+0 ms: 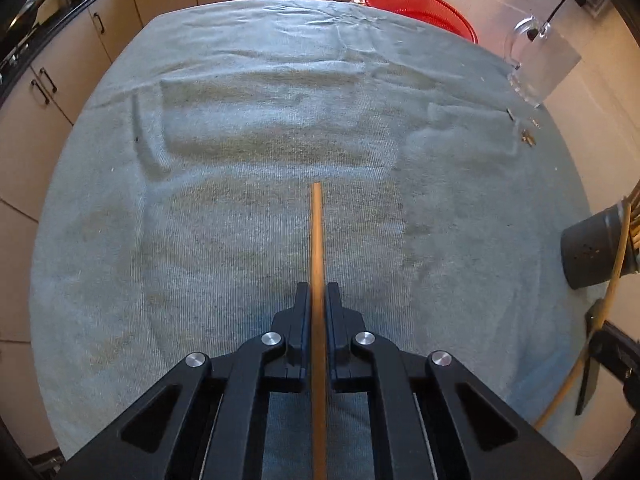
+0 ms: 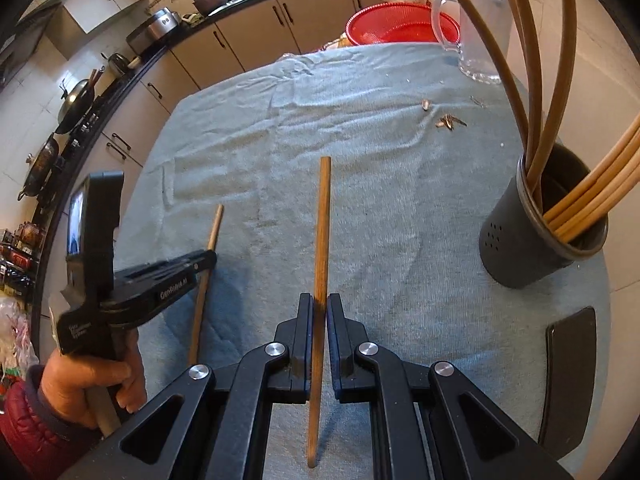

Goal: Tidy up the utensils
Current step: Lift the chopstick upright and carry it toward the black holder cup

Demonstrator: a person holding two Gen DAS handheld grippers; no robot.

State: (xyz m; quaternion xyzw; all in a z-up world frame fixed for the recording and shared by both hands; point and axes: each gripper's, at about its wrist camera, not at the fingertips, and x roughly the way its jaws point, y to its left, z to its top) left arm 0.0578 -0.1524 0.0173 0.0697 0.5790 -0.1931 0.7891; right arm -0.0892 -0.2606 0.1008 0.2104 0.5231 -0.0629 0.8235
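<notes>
**Both tongs clamped on chopsticks**

Left gripper (image 1: 318, 292) pinches one chopstick (image 1: 316, 232); its lower end runs out of frame. Right gripper (image 2: 319, 304) pinches a second chopstick (image 2: 322, 240). Holder (image 2: 536, 236), right of the right tongs, carries more sticks, tops cut off. Small debris (image 2: 450, 122) beyond is unidentifiable.

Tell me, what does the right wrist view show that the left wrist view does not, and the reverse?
Only the right wrist view: the left hand-held gripper seen from outside, shut on a brown wooden chopstick, the person's hand on its handle, and stovetop pans. Only the left wrist view: that chopstick along its own closed jaws. Both: grey-blue towel, red plastic basket, dark grey chopstick holder, clear glass jug.
</notes>
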